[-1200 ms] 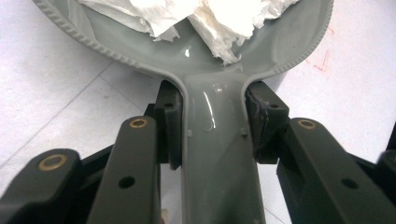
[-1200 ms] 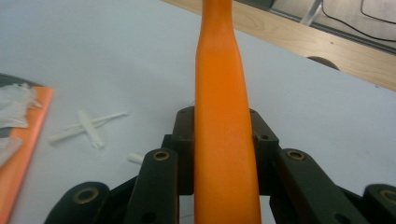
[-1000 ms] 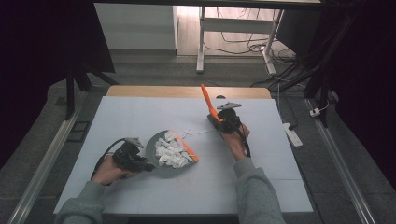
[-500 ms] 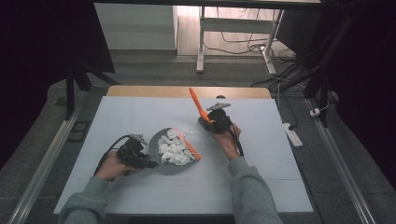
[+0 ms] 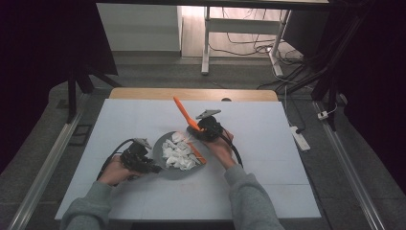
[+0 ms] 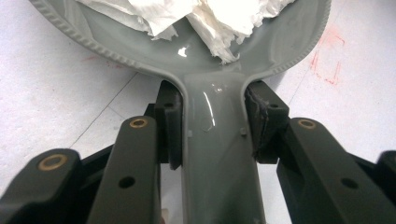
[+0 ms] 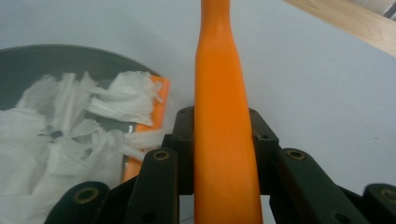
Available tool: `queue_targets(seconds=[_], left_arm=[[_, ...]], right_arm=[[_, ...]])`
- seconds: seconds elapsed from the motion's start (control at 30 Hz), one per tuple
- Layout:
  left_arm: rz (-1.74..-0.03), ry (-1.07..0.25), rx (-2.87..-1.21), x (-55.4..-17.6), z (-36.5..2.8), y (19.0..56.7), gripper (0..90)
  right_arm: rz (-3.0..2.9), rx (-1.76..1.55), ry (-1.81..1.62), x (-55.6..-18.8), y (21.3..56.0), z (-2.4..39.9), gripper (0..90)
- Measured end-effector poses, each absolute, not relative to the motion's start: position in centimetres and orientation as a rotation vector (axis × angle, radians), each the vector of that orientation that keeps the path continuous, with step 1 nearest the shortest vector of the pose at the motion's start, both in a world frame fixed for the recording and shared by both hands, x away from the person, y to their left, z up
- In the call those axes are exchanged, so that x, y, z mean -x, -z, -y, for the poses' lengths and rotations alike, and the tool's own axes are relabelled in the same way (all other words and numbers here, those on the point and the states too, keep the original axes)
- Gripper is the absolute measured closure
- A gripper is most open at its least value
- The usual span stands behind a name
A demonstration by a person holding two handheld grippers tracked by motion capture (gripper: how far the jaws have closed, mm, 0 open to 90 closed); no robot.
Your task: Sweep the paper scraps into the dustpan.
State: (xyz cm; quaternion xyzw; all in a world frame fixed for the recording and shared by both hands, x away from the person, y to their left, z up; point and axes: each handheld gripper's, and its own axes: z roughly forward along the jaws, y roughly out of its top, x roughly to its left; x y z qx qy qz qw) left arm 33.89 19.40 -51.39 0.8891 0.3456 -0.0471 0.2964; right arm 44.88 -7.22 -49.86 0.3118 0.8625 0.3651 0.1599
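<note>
One grey dustpan (image 5: pixel 165 160), clenched by the left tool (image 5: pixel 152 167), holds torn white paper (image 5: pixel 178 154); the right tool (image 5: pixel 195 128) grasps an orange brush (image 5: pixel 182 111).

Right tongs (image 5: pixel 194 128) with orange brush (image 5: pixel 182 109) now closer to grey dustpan (image 5: pixel 165 170); handle tip points further left.

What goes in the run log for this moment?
left gripper: shut on dustpan | right gripper: shut on orange brush | paper scraps in pan

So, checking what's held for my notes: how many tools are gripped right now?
2. The grey dustpan is clamped by its handle in the left gripper; the orange brush is clamped by its handle in the right gripper.
</note>
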Motion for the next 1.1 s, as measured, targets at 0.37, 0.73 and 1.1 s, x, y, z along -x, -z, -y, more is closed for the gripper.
queue_targets(seconds=[0.37,0.73,1.1], left_arm=[[-0.92,0.119,-2.363,-33.8,-19.3,51.5,61.7],[-0.905,0.101,-2.358,-33.6,-19.5,51.7,61.7],[-0.9,0.097,-2.357,-33.5,-19.6,51.8,61.7]], right_arm=[[-2.555,-0.76,-1.151,-41.3,49.2,4.4,71.1],[-2.49,-0.67,-1.171,-39.4,46.6,5.1,71.1],[-2.413,-0.761,-1.213,-39.8,46.1,7.6,71.1]])
